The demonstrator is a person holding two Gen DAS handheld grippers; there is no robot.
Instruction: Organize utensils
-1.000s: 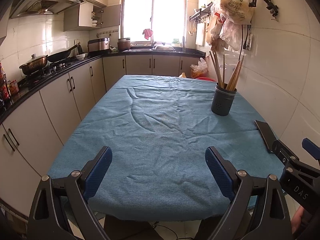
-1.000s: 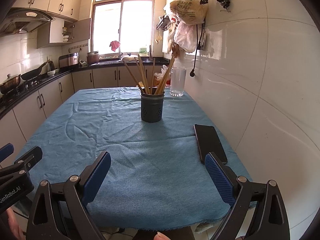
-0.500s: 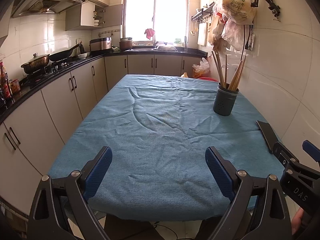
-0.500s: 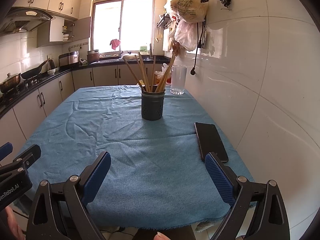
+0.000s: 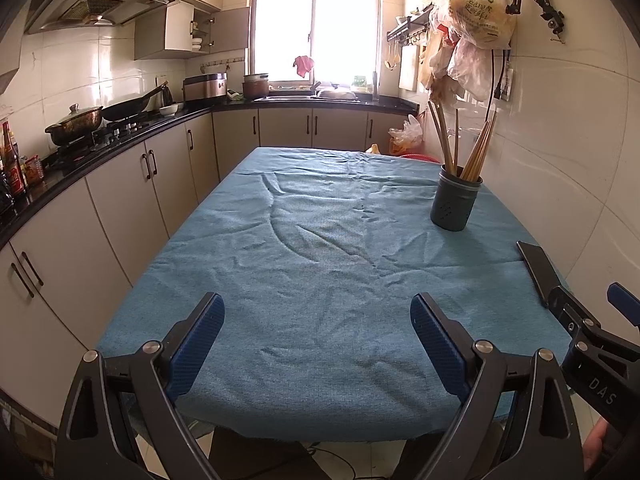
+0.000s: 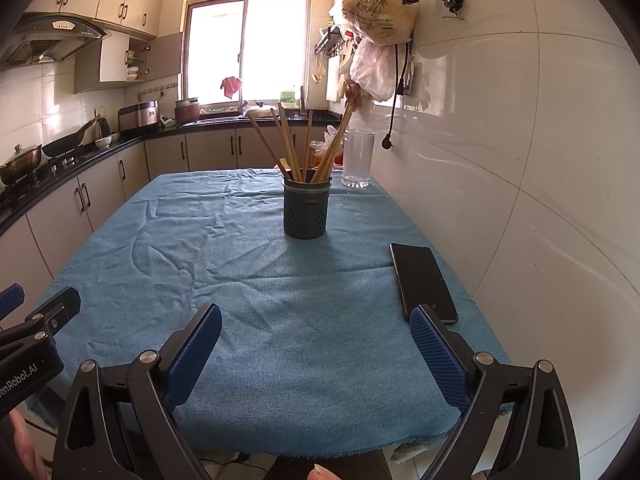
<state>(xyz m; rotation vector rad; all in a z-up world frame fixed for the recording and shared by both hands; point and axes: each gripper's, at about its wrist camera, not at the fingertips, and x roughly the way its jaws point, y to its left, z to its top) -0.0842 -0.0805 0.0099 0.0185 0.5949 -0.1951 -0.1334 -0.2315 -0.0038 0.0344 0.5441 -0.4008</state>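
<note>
Two hand-held grippers hover at the near edge of a kitchen table draped in a blue cloth (image 6: 240, 240); the left gripper (image 5: 316, 344) and the right gripper (image 6: 316, 344) both have their blue-padded jaws spread wide, pinching nothing. A dark utensil holder (image 6: 306, 212) stands upright toward the table's far right side, with wooden chopsticks (image 6: 288, 144) fanned out inside it; a clear glass (image 6: 357, 159) stands just behind it by the tiled wall, and a black phone (image 6: 420, 280) lies flat near the right gripper's right finger.
</note>
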